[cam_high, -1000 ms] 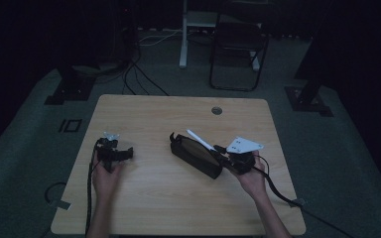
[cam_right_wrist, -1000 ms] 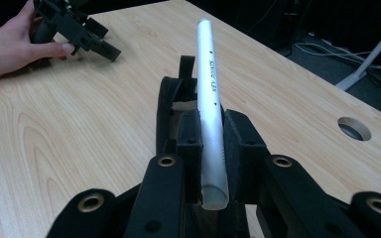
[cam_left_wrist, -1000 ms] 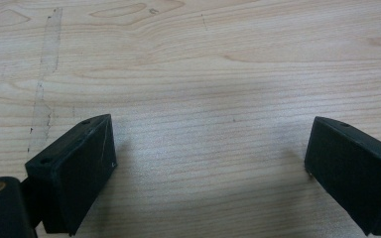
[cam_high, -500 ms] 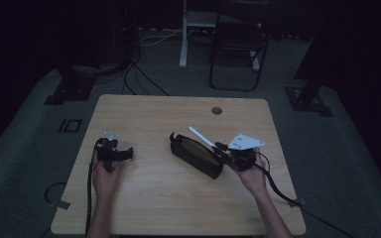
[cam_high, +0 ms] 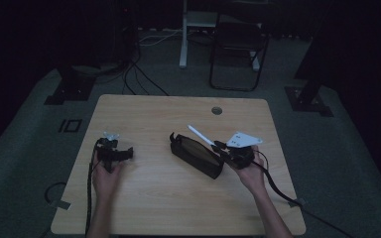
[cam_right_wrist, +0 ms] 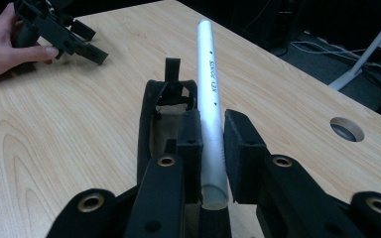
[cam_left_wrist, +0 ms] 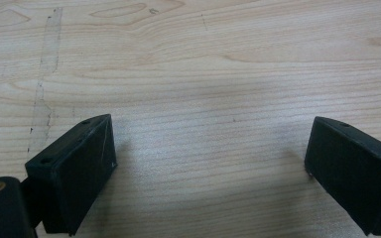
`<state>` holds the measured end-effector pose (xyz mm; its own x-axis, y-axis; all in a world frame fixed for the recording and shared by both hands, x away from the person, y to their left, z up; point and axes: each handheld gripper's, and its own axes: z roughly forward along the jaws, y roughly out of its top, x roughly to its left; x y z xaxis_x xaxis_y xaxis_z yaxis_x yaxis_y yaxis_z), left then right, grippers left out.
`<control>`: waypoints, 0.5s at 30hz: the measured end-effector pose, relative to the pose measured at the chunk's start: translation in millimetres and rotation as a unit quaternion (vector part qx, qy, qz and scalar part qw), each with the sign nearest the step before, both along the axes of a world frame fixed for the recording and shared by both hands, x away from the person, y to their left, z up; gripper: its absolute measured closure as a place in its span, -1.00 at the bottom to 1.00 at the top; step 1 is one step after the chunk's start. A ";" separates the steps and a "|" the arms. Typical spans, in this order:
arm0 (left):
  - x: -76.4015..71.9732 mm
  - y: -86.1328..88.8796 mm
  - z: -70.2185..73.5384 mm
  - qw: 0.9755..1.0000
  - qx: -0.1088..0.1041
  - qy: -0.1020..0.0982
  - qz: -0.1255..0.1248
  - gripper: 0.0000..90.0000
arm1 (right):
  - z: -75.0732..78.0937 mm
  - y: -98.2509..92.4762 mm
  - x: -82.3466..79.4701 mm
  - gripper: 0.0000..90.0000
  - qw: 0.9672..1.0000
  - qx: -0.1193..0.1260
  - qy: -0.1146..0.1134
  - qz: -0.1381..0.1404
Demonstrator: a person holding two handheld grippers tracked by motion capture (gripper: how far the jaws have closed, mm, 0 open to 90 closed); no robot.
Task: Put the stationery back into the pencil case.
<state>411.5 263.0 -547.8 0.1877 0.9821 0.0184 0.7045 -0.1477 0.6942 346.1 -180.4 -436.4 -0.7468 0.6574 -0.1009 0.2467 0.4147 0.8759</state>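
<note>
The bench point(cam_high: 144, 111) carries little: one black case point(cam_high: 197, 155) lies near its middle, with bare wood all round it out to the edges, and a round hole point(cam_high: 217, 110) sits by the far edge. There is one silver pen point(cam_right_wrist: 211, 89), two grippers. The right gripper point(cam_right_wrist: 207, 148) has its jaws clamped on the pen's lower end, just above the open case. The pen's long axis runs up and away from the jaws, tilted toward the far left of the bench. The left gripper point(cam_left_wrist: 211, 158) rests near the left edge, well apart from the case, jaws spread wide over bare wood.
</note>
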 end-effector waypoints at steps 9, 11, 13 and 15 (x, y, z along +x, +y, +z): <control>0.0 0.0 0.0 1.000 0.000 0.000 0.000 -0.87 | -2.3 2.2 0.5 0.75 1.000 0.000 0.002 0.004; 0.0 0.0 0.0 1.000 0.000 0.000 0.000 -0.87 | -2.7 2.6 0.7 0.75 1.000 0.000 0.003 0.004; 0.0 0.0 0.0 1.000 0.000 0.000 0.000 -0.87 | -4.1 3.8 1.5 0.75 1.000 0.000 0.004 0.005; 0.0 0.0 0.0 1.000 0.000 0.000 0.000 -0.87 | -4.9 4.5 1.9 0.75 1.000 0.000 0.005 0.006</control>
